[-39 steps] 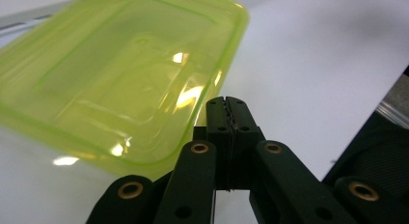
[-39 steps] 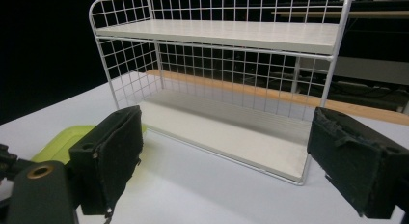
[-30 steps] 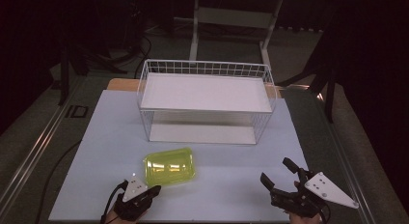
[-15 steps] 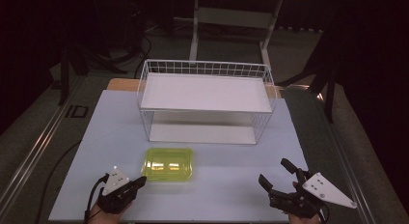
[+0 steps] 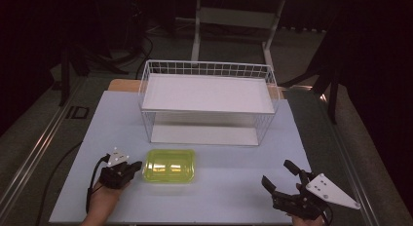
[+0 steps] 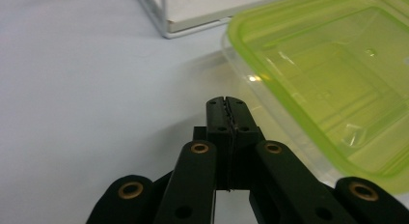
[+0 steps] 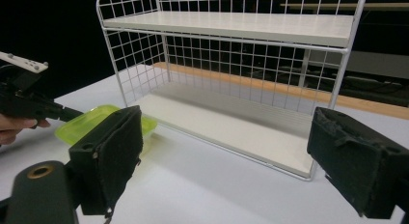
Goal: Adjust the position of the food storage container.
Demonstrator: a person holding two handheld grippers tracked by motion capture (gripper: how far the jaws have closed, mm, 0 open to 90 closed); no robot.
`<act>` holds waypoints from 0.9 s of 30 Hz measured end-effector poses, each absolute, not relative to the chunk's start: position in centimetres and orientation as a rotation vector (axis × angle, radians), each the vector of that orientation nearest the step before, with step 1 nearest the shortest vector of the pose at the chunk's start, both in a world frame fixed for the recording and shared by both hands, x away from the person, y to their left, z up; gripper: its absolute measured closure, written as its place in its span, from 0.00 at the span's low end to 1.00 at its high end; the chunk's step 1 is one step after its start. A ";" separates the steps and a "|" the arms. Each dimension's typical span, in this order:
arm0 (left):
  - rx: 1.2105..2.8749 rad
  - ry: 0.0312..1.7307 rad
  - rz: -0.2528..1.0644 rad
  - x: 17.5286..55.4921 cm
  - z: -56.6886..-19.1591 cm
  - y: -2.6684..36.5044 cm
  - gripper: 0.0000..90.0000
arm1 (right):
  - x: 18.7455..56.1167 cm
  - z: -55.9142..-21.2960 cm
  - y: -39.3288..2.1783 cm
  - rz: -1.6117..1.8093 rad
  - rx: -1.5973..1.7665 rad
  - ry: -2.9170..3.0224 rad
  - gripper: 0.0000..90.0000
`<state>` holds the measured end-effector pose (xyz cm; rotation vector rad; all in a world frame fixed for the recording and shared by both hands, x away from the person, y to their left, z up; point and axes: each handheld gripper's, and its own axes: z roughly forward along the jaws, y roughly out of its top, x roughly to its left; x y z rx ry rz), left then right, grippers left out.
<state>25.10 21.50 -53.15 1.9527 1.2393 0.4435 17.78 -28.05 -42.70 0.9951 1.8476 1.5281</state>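
Note:
A translucent yellow-green plastic container (image 5: 170,165) lies flat on the white table sheet, in front of the white wire rack (image 5: 207,102). My left gripper (image 5: 138,166) rests just left of it, shut with nothing between the jaws. In the left gripper view the closed tips (image 6: 226,104) point past the container's (image 6: 328,84) near rim without touching it. My right gripper (image 5: 276,172) sits at the front right, open and empty. Its wide-apart pads (image 7: 115,151) frame the rack (image 7: 231,64), with the container (image 7: 91,120) and the left gripper (image 7: 24,98) off to the left.
The wire rack has a white upper shelf (image 5: 209,92) and a white lower board (image 5: 202,134), open toward me. A wooden table edge (image 5: 122,84) shows behind the sheet. Dark floor, stands and cables surround the table.
The container, tipped up on its side a second ago, now lies flat. My left gripper has drawn back to the left and sits beside its left edge. The right gripper has stayed put.

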 end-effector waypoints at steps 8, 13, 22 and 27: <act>1.963 1.220 0.430 25.8 -53.3 20.3 1.00 | 17.8 -42.9 -27.9 1.517 1.004 1.860 0.14; 1.987 1.176 0.397 25.9 -53.1 18.4 1.00 | 17.8 -43.0 -27.7 1.499 1.003 1.860 0.14; 2.032 1.093 0.340 26.4 -53.0 15.1 1.00 | 18.0 -43.1 -27.5 1.497 1.007 1.874 0.14; 2.041 1.065 0.316 27.1 -53.2 13.3 1.00 | 18.0 -43.3 -27.4 1.489 1.007 1.889 0.14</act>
